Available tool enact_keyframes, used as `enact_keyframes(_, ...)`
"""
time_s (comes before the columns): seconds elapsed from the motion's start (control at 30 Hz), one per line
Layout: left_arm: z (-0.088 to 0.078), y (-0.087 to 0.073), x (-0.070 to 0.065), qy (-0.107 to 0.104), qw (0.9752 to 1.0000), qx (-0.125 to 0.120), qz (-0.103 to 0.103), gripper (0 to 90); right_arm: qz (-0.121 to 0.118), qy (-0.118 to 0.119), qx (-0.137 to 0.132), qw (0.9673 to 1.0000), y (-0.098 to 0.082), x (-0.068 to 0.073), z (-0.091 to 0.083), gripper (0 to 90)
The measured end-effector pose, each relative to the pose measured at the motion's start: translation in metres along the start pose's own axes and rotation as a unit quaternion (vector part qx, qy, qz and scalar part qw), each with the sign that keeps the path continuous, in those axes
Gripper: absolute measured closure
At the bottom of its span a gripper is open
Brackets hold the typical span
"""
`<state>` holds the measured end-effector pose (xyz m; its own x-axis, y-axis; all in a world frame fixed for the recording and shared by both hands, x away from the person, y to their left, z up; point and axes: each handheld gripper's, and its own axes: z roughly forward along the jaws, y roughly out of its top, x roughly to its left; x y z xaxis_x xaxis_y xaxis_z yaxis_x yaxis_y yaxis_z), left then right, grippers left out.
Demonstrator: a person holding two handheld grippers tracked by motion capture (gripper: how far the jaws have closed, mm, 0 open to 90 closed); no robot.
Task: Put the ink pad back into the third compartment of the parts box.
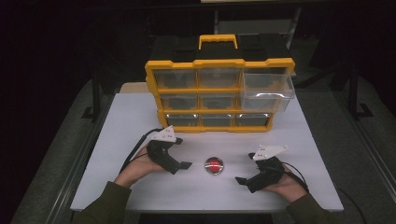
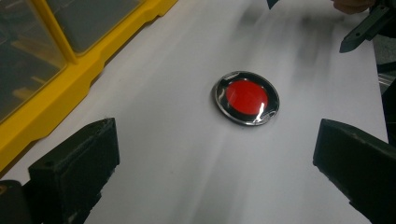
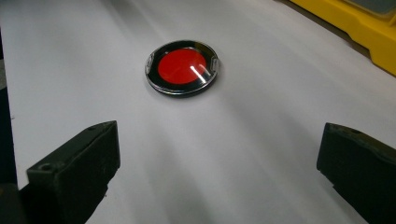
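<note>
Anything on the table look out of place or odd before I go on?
One thing: the organizer's upper right drawer is pulled out past the frame, while the others sit flush. The red disc lies flat between the open left gripper and right gripper.

You will find no readable text, label, brand, number or sign on anything in these three views.

A round disc (image 1: 214, 165) lies on the table (image 1: 299, 140) between 2 grippers, left gripper (image 1: 183, 165) and right gripper (image 1: 242, 180). Behind it stands a drawer cabinet (image 1: 219, 95), 1 drawer (image 1: 267, 91) apparently pulled out.
</note>
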<state>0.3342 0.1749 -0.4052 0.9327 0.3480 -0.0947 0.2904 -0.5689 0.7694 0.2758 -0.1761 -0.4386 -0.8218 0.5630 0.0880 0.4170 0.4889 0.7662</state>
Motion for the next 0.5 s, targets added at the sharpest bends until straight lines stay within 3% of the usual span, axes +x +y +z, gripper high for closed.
enact_keyframes(0.5,0.013,0.013,-0.002,-0.011,0.9999,-0.004,0.007,0.0,0.000,0.000,-0.001,1.0000,0.000,-0.001,0.000,0.0)
